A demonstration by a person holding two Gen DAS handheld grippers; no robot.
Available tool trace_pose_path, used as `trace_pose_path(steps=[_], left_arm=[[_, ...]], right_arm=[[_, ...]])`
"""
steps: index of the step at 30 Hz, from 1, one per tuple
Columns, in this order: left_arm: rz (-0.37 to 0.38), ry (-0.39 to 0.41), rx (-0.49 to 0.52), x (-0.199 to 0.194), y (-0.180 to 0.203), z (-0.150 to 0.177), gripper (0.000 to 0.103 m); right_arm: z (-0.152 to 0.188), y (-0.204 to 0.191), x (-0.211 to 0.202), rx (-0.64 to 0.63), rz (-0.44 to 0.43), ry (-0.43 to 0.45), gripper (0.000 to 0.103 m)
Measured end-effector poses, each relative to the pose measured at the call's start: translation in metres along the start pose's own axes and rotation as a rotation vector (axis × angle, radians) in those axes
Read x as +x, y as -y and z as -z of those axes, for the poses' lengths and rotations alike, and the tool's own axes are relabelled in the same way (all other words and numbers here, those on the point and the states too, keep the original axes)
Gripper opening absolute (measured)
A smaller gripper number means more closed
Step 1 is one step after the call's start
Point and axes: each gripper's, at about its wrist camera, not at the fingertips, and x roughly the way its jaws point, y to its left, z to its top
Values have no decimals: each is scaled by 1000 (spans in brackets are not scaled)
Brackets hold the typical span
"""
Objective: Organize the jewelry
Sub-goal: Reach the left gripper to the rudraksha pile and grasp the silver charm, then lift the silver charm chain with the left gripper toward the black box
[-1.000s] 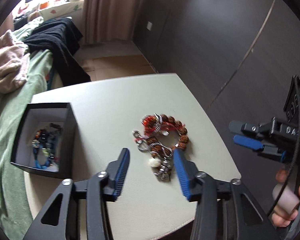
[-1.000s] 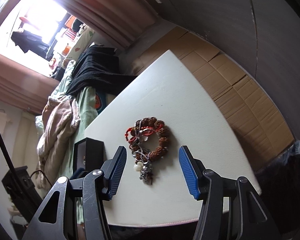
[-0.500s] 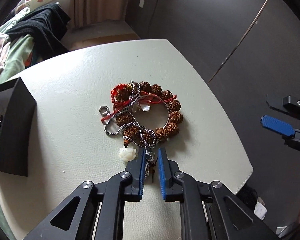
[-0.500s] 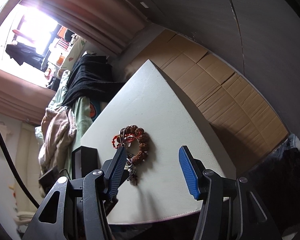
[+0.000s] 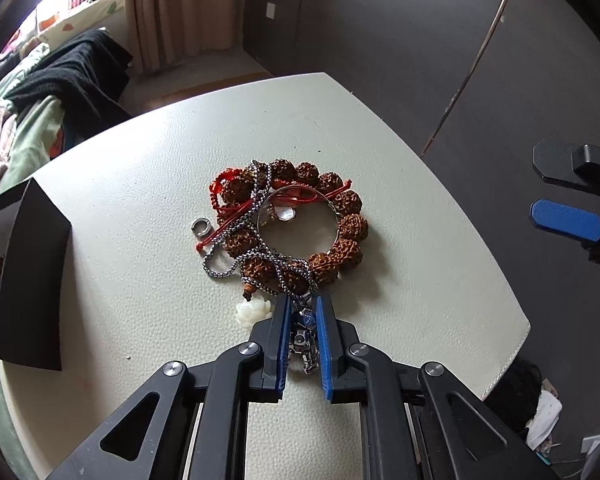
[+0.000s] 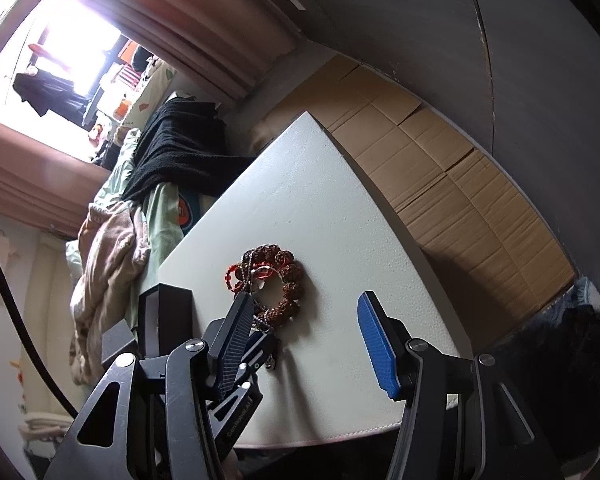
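A tangle of jewelry lies mid-table: a brown bead bracelet (image 5: 332,220), a red cord bracelet (image 5: 228,196), a steel chain (image 5: 256,200), a silver ring (image 5: 201,227) and a white flower bead (image 5: 253,310). My left gripper (image 5: 302,312) is shut on the chain's metal pendant (image 5: 305,342) at the near end of the pile. The bead bracelet also shows in the right wrist view (image 6: 288,280). My right gripper (image 6: 304,324) is open and empty, above the table's right side. A black jewelry box (image 5: 24,276) stands at the left.
The white table (image 5: 420,264) ends close on the right and near sides. A bed with clothes (image 5: 52,92) lies beyond the left. Dark wall panels (image 5: 380,32) stand behind. Cardboard (image 6: 452,168) covers the floor at the right.
My left gripper came down over the pile's near end and closed from wide open onto the pendant. My right gripper drew back to the right, staying open.
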Motion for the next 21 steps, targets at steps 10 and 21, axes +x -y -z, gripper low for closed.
trace_pose_path(steps=[10, 21], left_arm=[[-10, -39, 47, 11, 1, -4, 16], [45, 22, -2, -19, -12, -5, 14]], right_arm=[[3, -2, 4, -10, 17, -10, 55], [8, -14, 14, -63, 52, -22, 55]])
